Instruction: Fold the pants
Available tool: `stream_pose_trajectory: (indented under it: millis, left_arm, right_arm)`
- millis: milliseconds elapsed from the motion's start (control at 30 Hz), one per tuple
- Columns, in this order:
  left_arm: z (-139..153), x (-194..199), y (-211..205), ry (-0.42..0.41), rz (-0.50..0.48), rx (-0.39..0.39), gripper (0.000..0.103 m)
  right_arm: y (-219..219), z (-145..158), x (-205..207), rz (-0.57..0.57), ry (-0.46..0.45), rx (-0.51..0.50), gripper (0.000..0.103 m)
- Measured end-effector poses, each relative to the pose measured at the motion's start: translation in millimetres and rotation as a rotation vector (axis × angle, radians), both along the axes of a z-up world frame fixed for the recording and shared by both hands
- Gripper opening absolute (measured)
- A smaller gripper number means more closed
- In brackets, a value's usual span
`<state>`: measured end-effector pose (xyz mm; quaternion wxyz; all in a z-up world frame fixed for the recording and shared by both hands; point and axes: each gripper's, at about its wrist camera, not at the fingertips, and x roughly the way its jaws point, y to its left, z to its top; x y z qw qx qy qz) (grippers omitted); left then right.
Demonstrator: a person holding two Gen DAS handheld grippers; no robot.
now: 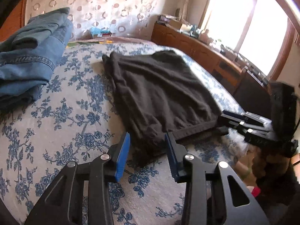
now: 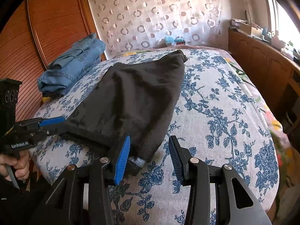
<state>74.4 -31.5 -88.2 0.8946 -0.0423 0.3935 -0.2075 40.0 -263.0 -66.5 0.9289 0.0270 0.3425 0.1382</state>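
Since the pants (image 1: 159, 86) are made of soft, floppy cloth, they will sag and bend wherever nothing holds them up. They look light, and they will not break. They look a bit fuzzy, so they should not slip out of a good pinch.

The pants lie flat on the bed (image 1: 65, 112), in the middle of it. Their waistband (image 1: 195, 129) is close to the near edge of the bed, and the leg ends point to the far edge. A pile of folded jeans (image 1: 28, 65) sits well apart, by the far left corner of the bed.

The left claw (image 1: 147, 136) is spread. The left corner of the waistband lies between its two blue fingers, but they are not squeezing it yet. The right claw (image 2: 150, 138) is spread too. It sits at the right corner of the waistband, with the cloth just beside one finger and a clear gap to the other.

I think the waistband is the best place to grab. It is thicker and firmer than the rest, so it gives the fingers more to bite on. Holding both corners at once should keep the top edge straight. A grab at only one corner would likely let the other side droop and bunch up.
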Motion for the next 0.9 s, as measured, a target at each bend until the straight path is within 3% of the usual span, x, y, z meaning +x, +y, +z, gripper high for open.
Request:
stream_pose_trajectory:
  millis: [200, 533, 900]
  left_arm:
    - [15, -1, 5, -0.049, 0.031, 0.009, 0.04]
    - [-14, 12, 0, 0.04, 0.033, 0.042, 0.04]
    - [-15, 2, -5, 0.019, 0.018, 0.066, 0.04]
  right_arm:
    - [-2, 5, -3, -0.008, -0.022, 0.001, 0.045]
    - [5, -7, 0, -0.004, 0.011, -0.037, 0.044]
    - [8, -7, -2, 0.031, 0.015, -0.03, 0.03]
